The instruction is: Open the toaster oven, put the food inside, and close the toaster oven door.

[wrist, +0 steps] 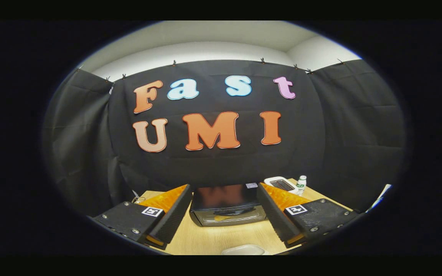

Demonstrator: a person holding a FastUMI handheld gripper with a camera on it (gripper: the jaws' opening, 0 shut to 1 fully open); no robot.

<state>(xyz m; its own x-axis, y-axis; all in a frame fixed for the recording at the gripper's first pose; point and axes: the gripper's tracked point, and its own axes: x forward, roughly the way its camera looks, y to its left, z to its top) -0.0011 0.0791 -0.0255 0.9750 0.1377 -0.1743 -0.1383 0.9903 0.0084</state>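
Observation:
A black toaster oven (226,205) with a glossy top stands on the wooden table (225,237), beyond my fingers and framed between them. Its glass door (228,218) looks closed, with something yellowish showing behind the glass. My gripper (225,234) hovers above the table with its fingers wide apart and nothing between them. A pale shallow dish (244,250) sits on the table just below and near the fingers; what it holds is hidden.
A white flat appliance (281,184) and a small white bottle with a green label (301,184) stand at the table's far right corner. A thin cable (138,198) lies at the far left. Black cloth walls close in the table behind and on both sides.

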